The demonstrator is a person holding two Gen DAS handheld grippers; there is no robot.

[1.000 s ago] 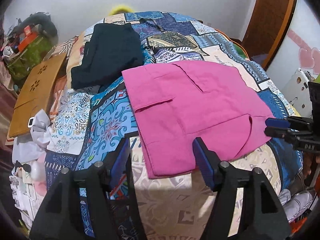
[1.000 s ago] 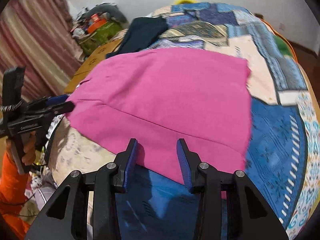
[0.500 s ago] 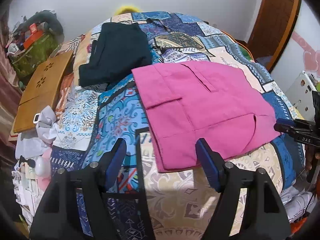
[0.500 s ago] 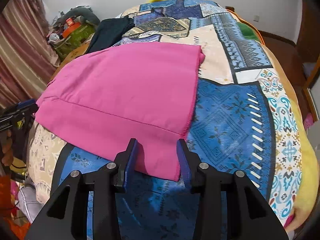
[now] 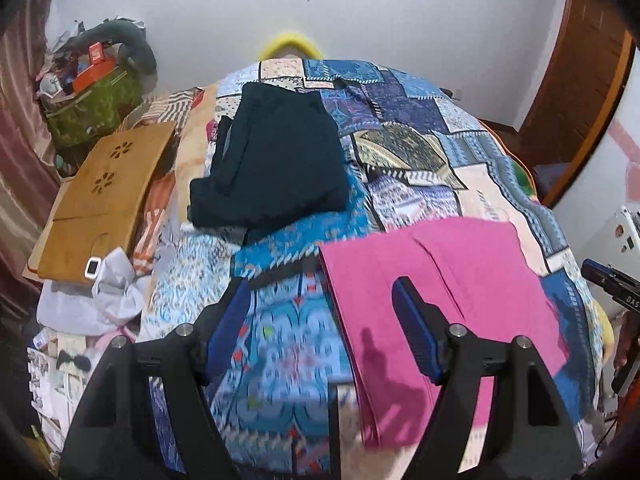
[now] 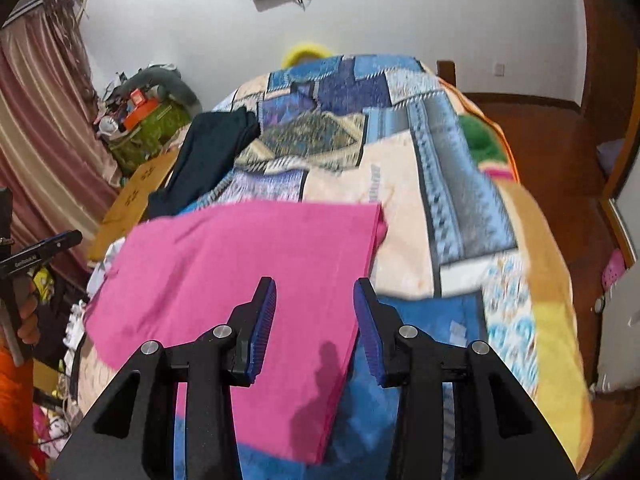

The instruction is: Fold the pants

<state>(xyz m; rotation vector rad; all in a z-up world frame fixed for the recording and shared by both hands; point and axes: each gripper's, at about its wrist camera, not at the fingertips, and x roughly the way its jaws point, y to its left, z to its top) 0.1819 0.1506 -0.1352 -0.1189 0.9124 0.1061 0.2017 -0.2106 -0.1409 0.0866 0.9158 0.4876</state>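
Observation:
The folded pink pants [image 5: 460,292] lie flat on the patchwork quilt [image 5: 280,340] near the bed's front edge. My left gripper [image 5: 320,286] hangs open above the quilt just left of the pants, holding nothing. In the right wrist view the pink pants [image 6: 240,272] spread to the left. My right gripper [image 6: 315,285] hovers open over their right edge with nothing pinched. Each gripper shows at the rim of the other's view: the right gripper [image 5: 604,276] and the left gripper [image 6: 52,242], held by a hand.
A folded dark garment [image 5: 272,168] lies farther back on the bed. At the left are a wooden lap desk [image 5: 100,200], a green bag [image 5: 92,108] and a heap of white cloth [image 5: 108,292]. Wooden floor [image 6: 560,152] and a door [image 5: 580,80] are on the right.
Both grippers have drawn back and risen away from the pink pants, which stay flat on the quilt. The left jaws stand a little wider than a second ago.

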